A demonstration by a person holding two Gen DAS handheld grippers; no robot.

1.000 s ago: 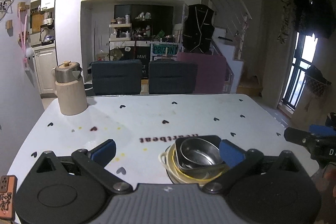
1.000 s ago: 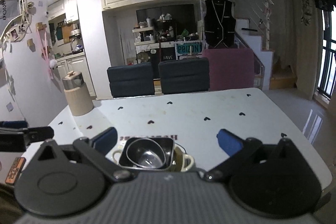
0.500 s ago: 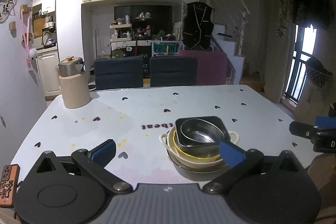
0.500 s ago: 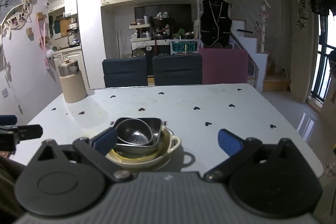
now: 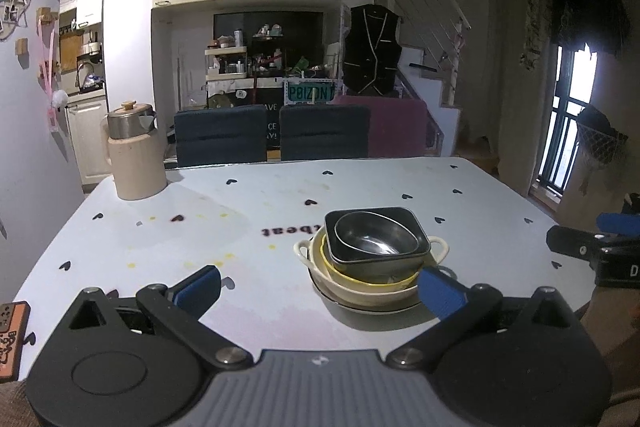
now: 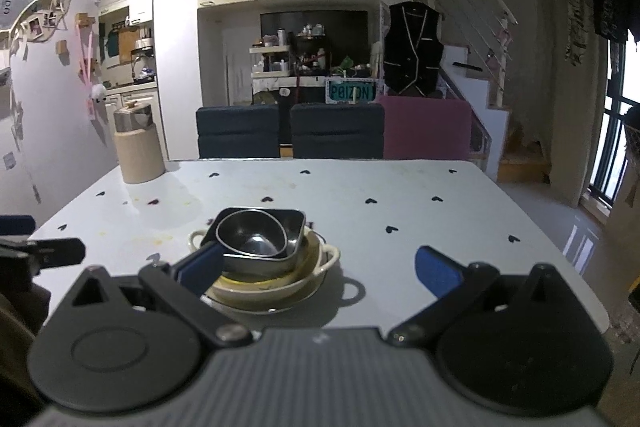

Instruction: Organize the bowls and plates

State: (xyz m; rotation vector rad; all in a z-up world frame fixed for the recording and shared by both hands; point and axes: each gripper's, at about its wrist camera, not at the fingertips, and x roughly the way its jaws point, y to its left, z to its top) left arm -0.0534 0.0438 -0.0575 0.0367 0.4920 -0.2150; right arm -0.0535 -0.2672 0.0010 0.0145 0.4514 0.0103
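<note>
Your stack of dishes sits on the white desk with small black hearts [image 5: 280, 195], toward its near edge and a little right of the middle as your left tool sees it. On top is a round steel bowl [image 5: 370, 237], nested in a dark, square-cornered metal bowl [image 5: 376, 261]. That one rests in a yellow-rimmed bowl [image 5: 360, 277], which sits in a cream bowl with two small handles [image 5: 304, 251], all on a flat plate [image 5: 352, 305] at the bottom.

Your left tool [image 5: 318, 285] is spread wide and grips nothing. Its right blue pad overlaps the near right side of the stack in the left wrist view, though you cannot tell whether it touches. Your right tool [image 6: 318, 267] is also spread wide and empty. Its left blue pad lies across the near left side of the stack in the right wrist view; contact is unclear there too.

At the far left corner of the desk stands a beige jug with a steel lid [image 5: 134, 155]. Two dark chairs [image 5: 272, 137] wait along the far edge.
</note>
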